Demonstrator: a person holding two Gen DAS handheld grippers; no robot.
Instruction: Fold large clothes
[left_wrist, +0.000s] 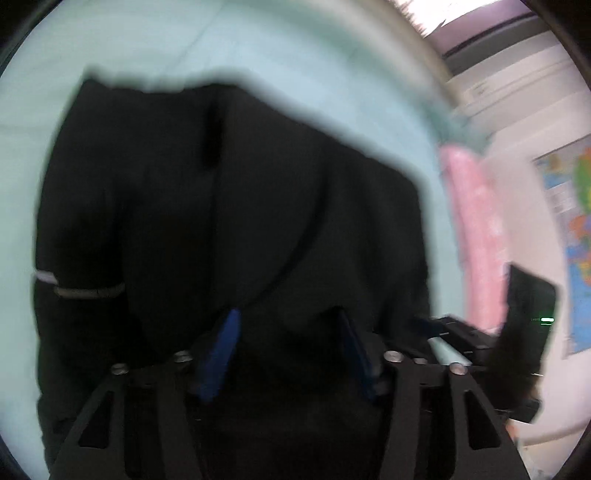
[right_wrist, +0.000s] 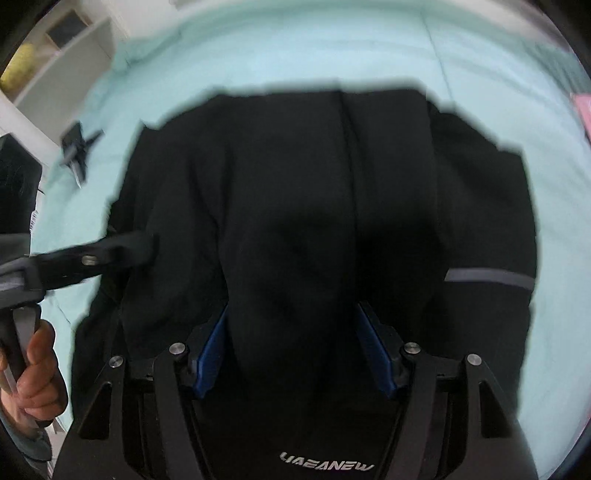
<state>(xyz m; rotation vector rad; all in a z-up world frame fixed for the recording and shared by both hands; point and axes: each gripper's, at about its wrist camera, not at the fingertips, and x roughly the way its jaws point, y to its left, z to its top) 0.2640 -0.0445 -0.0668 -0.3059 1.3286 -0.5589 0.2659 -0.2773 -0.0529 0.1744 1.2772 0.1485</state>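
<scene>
Lying on the sheet (right_wrist: 295, 48), black garment (right_wrist: 295, 184) seemingly runs lengthwise away.

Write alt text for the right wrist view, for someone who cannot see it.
A black garment with a grey stripe lies on a pale turquoise sheet, seen from just above. The right gripper straddles a raised fold of it, blue fingers apart. At left, a hand holds the left gripper.
</scene>
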